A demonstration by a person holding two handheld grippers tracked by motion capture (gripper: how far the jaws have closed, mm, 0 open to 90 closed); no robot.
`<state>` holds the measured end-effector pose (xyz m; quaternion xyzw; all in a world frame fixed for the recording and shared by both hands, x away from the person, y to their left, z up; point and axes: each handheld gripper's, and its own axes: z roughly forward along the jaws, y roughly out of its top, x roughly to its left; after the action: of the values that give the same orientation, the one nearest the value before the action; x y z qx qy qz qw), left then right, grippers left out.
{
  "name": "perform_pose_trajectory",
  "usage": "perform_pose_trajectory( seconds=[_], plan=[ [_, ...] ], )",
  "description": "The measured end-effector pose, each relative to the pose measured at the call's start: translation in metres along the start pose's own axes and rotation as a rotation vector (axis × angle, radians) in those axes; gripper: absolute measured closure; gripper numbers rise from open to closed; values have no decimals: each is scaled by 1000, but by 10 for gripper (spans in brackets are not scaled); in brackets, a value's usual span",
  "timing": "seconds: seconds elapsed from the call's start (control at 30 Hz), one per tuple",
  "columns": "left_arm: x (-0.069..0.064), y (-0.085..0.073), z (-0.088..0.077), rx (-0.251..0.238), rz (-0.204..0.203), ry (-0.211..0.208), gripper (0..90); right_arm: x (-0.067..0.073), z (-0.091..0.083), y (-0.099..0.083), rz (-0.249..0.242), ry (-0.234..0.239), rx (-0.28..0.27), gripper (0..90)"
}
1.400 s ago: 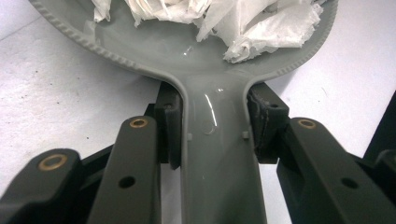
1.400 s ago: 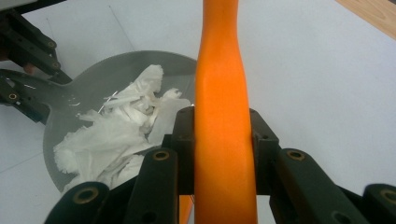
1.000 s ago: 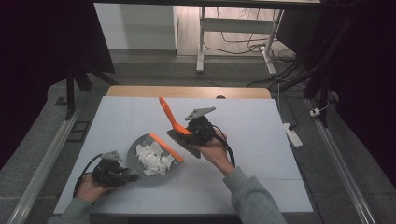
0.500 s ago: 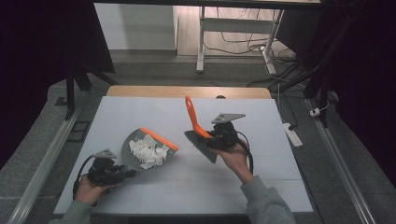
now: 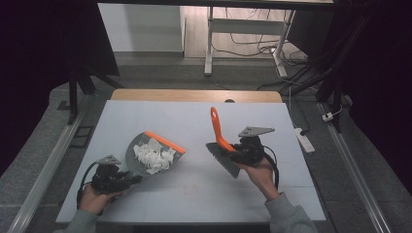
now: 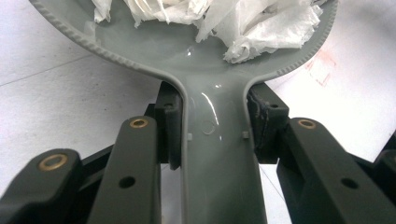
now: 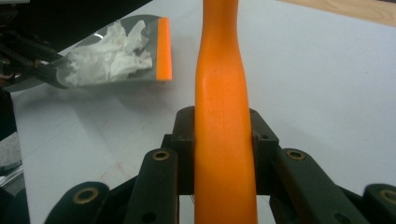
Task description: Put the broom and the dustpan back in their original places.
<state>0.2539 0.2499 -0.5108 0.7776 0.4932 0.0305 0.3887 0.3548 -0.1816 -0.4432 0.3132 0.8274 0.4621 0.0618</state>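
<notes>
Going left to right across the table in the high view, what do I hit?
left gripper → grey dustpan holding crumpled white paper → orange-handled brush → right gripper, clamped on the brush handle.

I'm looking at a lab or test bay, not a home. A white table (image 5: 291,194) is sitting on grey carpet (image 5: 39,160) between floor rails (image 5: 362,194). Cables (image 5: 252,46) are trailing under a metal desk frame (image 5: 210,43), a power strip (image 5: 304,141) is lying beside the table, and dark stands (image 5: 80,73) are flanking it.
</notes>
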Motion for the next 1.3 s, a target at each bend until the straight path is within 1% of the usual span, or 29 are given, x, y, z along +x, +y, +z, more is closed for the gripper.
perform_pose_trajectory(
  seconds=[0.1, 0.2, 0.37, 0.5, 0.63, 0.77, 0.87, 0.97, 1.03, 1.2, 1.27, 1.3],
  plan=[
    [0, -1, -1, -11, -18, 11, 610, -2, -4, -5, 18, 13, 1, 700],
    [0, -1, -2, -20, -32, 21, 610, -4, -8, -9, 24, 21, 8, 700],
    [-1, -1, -3, -36, -53, 37, 610, -6, -13, -18, 50, 49, 16, 700],
    [-3, -2, -4, -48, -71, 54, 610, -11, -16, -27, 84, 76, 31, 700],
    [-5, -3, -4, -63, -84, 75, 610, -14, -18, -36, 116, 91, 53, 700],
    [-6, -3, -4, -77, -107, 91, 610, -20, -21, -44, 153, 100, 79, 700],
    [-7, -4, -2, -83, -127, 113, 610, -24, -24, -47, 172, 100, 89, 700],
    [-6, -5, -1, -95, -162, 127, 610, -27, -27, -51, 192, 96, 97, 700],
    [-6, -5, 0, -98, -182, 143, 610, -30, -29, -54, 221, 89, 104, 700],
    [-2, -2, 9, -78, -229, 187, 609, -42, -31, -63, 302, 76, 141, 700],
    [-1, -1, 13, -65, -239, 212, 610, -47, -29, -66, 324, 72, 160, 700],
    [0, -1, 15, -61, -247, 218, 610, -49, -28, -67, 333, 69, 170, 700]
  ],
)
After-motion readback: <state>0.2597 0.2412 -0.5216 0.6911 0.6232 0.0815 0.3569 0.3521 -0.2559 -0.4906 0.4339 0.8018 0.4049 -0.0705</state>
